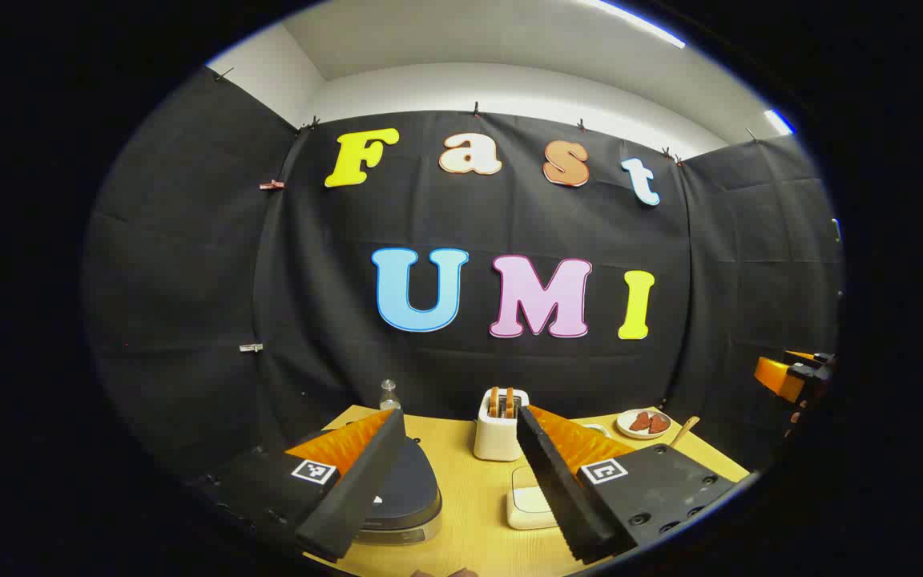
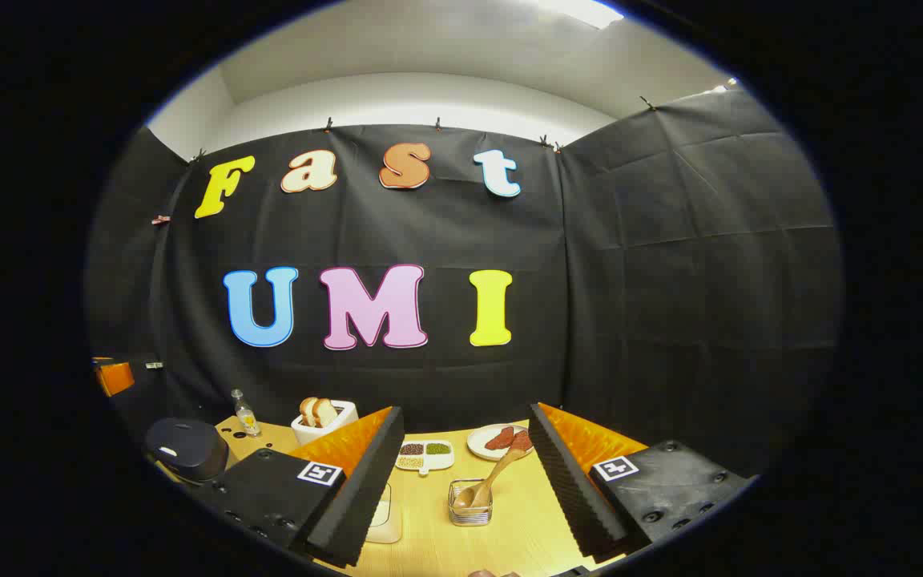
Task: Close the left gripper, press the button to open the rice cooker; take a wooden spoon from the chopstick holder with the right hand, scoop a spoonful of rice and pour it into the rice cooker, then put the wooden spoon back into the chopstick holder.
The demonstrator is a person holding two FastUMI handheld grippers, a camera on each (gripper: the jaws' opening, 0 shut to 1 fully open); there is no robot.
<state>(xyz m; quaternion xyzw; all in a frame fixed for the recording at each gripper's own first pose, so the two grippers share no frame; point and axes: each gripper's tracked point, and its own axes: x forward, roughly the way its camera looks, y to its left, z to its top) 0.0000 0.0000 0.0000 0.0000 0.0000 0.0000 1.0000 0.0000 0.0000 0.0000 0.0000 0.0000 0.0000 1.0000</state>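
Booth w/ black cloth wall [image 1: 189, 264] on back & both sides, creased, hung from small clips along top edge; a couple more clips on left seam. Above cloth: plain white wall [image 2: 397, 100] & white ceiling [image 1: 461, 36]. Ceiling light strip [image 1: 642, 22] top right in left gripper view, 2nd bright strip further right; light panel [image 2: 578, 10] at top in right gripper view. Light wood tabletop [image 2: 517, 525] at bottom, butted against the cloth.

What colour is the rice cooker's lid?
Dark grey, almost black: the rice cooker shows it best in the right gripper view.
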